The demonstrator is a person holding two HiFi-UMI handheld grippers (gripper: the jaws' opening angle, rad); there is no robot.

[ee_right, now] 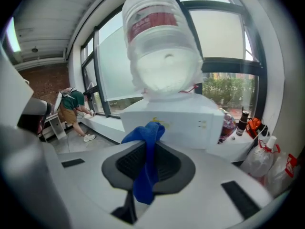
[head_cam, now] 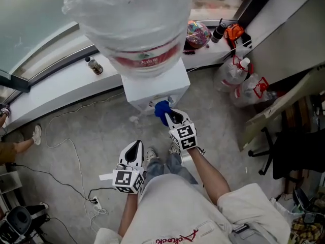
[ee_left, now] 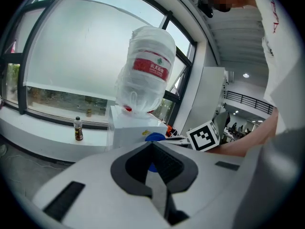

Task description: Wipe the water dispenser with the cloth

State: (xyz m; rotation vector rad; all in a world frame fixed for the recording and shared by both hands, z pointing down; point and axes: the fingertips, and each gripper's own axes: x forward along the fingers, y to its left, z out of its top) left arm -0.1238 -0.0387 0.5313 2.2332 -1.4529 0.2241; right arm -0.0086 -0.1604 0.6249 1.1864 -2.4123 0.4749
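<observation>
red label (ee_left: 151, 68) on the water bottle (ee_left: 143, 42), print too small to read

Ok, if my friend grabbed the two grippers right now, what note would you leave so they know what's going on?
Left gripper: shut, empty, held low and back from the work.
Right gripper: shut on the blue cloth, up by the front of the water dispenser. I can't tell if the cloth touches it.
Done: the cloth is in the jaws and at the dispenser. No wiped patch shows.
Left: wipe the dispenser's white body.
</observation>
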